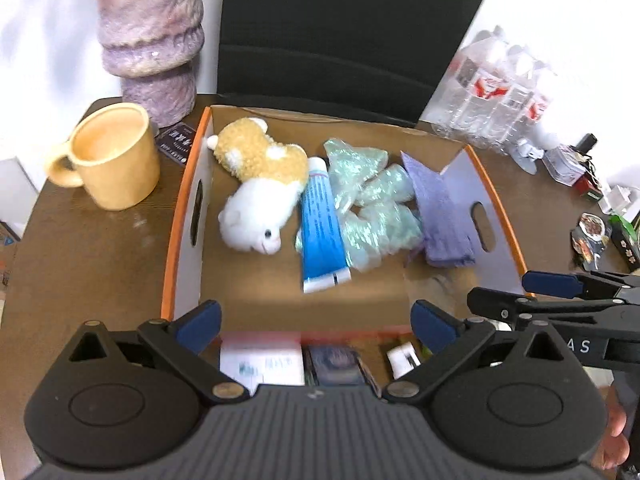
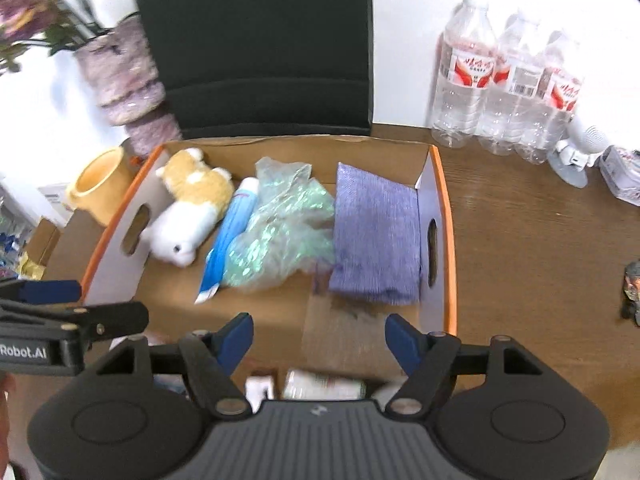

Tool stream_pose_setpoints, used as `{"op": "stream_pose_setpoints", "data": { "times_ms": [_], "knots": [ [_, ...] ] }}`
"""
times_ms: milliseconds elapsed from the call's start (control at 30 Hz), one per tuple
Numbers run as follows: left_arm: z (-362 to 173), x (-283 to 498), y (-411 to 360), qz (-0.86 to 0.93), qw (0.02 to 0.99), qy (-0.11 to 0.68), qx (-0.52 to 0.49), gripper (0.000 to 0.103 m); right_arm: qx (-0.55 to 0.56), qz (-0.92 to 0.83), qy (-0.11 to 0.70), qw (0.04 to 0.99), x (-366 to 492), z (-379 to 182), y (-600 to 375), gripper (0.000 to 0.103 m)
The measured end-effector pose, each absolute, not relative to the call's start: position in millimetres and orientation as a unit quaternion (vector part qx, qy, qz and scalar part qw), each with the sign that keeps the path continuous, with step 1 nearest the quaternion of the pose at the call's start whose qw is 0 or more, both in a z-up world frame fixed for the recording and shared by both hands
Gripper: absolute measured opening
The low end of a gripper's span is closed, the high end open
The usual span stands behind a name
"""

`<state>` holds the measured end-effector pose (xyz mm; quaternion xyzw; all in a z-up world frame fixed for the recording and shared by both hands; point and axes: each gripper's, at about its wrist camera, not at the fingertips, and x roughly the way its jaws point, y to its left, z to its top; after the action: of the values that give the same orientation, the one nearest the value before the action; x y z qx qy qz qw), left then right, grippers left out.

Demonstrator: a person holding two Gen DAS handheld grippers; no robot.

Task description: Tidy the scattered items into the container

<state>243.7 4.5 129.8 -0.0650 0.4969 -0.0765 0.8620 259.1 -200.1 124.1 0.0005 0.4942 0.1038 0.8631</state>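
An orange-rimmed cardboard box (image 1: 176,240) (image 2: 450,240) holds a white-and-tan plush toy (image 1: 260,184) (image 2: 188,208), a blue tube (image 1: 320,224) (image 2: 230,236), a crumpled green plastic bag (image 1: 368,200) (image 2: 280,228) and a folded purple cloth (image 1: 444,216) (image 2: 376,236). My left gripper (image 1: 316,320) is open and empty over the box's near edge. My right gripper (image 2: 320,338) is open and empty over the box's near right part. Each gripper shows at the side of the other's view.
A yellow mug (image 1: 112,156) (image 2: 100,184) and a purple flower pot (image 1: 152,40) (image 2: 128,84) stand left of the box. A pack of water bottles (image 1: 496,88) (image 2: 504,80) and small clutter (image 1: 592,200) lie right. Small boxes (image 1: 264,360) (image 2: 324,384) lie near me. A dark chair (image 2: 256,40) stands behind.
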Motion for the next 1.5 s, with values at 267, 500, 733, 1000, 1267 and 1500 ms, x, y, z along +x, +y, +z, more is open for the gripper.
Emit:
{"op": "stream_pose_setpoints", "data": {
  "times_ms": [267,500,733,1000,1267,1500],
  "knots": [
    [149,187,-5,-0.048,0.874,0.482,-0.035,0.103,0.007,0.116,0.490,0.864,202,135,-206,0.072],
    [158,147,-14,-0.039,0.885,0.464,-0.028,0.103,0.021,0.126,0.486,0.865,162,137,-215,0.079],
    [129,105,-12,-0.028,0.894,0.445,-0.051,0.103,0.028,0.126,0.471,0.872,119,122,-220,0.082],
    [74,39,-10,-0.026,0.918,0.394,-0.026,0.103,0.039,0.119,0.426,0.896,58,76,-223,0.083],
    [21,-11,-9,0.013,0.940,0.340,0.004,0.103,0.011,0.097,0.363,0.927,7,20,-226,0.088],
    [3,-27,-21,0.017,0.943,0.330,0.041,0.103,-0.001,0.069,0.344,0.937,-8,-2,-231,0.095]
  ]
}}
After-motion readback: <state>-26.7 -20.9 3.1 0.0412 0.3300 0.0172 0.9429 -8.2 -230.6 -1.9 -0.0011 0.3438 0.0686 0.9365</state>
